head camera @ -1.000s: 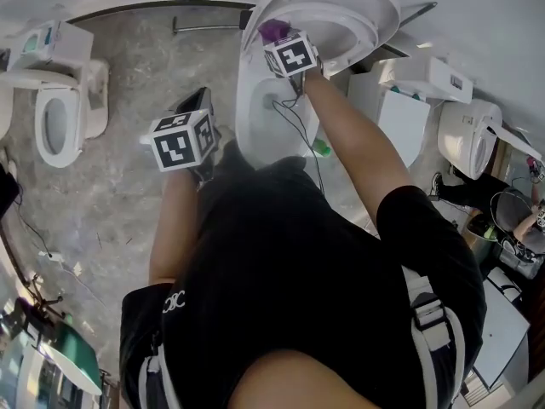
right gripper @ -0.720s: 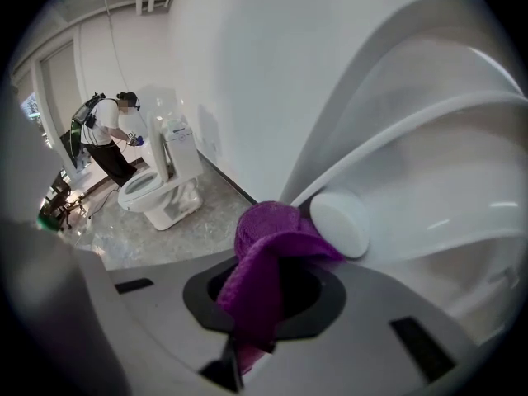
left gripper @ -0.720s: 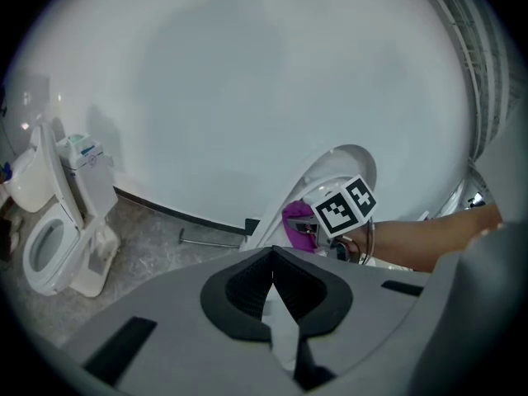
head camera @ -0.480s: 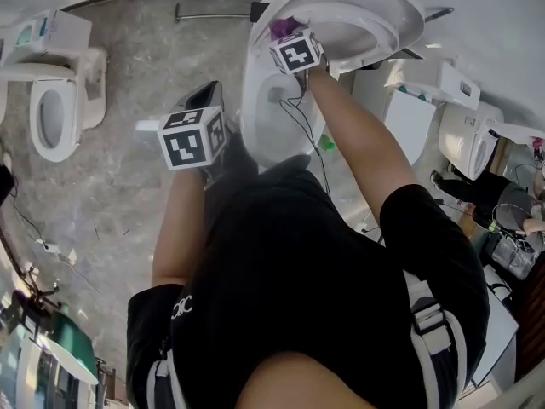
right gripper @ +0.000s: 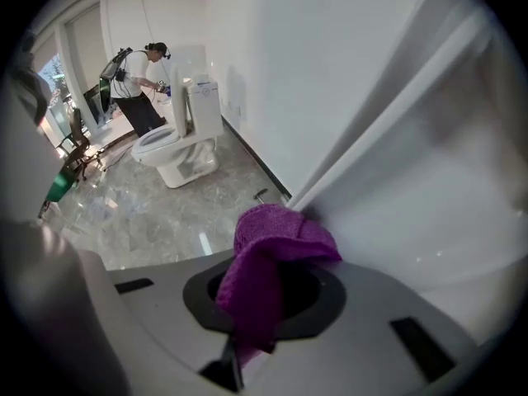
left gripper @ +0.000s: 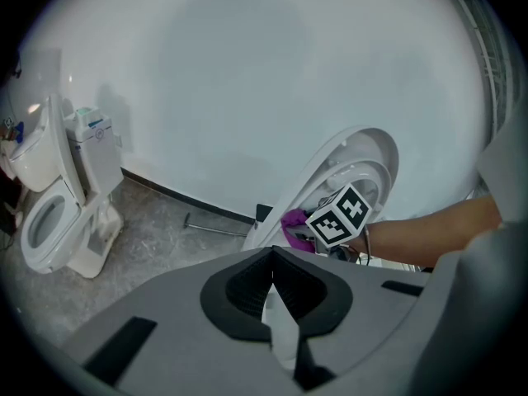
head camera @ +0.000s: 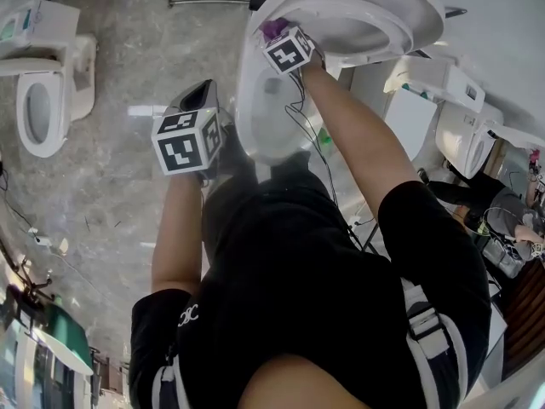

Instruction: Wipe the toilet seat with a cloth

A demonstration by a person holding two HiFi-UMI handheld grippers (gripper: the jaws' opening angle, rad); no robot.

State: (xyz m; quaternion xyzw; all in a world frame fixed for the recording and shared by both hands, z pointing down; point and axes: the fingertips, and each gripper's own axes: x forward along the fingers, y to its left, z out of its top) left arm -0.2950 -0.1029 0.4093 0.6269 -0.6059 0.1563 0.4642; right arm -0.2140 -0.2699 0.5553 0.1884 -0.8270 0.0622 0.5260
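Note:
The toilet's white seat [head camera: 375, 11] stands raised over the bowl [head camera: 266, 113] at the top of the head view. My right gripper [head camera: 281, 41] is shut on a purple cloth [right gripper: 276, 250] and presses it against the seat's left edge [right gripper: 388, 196]. The same cloth [head camera: 272, 30] shows just beyond the marker cube. My left gripper [left gripper: 272, 280] is shut with nothing between its fingers. It hangs over the floor, left of the bowl [head camera: 197, 99]. From it I see the cloth [left gripper: 293, 221] and the raised seat [left gripper: 363, 159].
Another toilet [head camera: 38, 100] stands at the left on the grey marble floor [head camera: 111, 194], and more toilets [head camera: 464, 135] line the right. A thin metal bar [head camera: 204, 1] lies by the wall. A cable [head camera: 298, 126] trails from my right arm. A person [right gripper: 132, 81] works at a far toilet [right gripper: 177, 143].
My right gripper has slid the cloth slightly toward the raised seat's left edge. The left gripper has stayed nearly still, shut.

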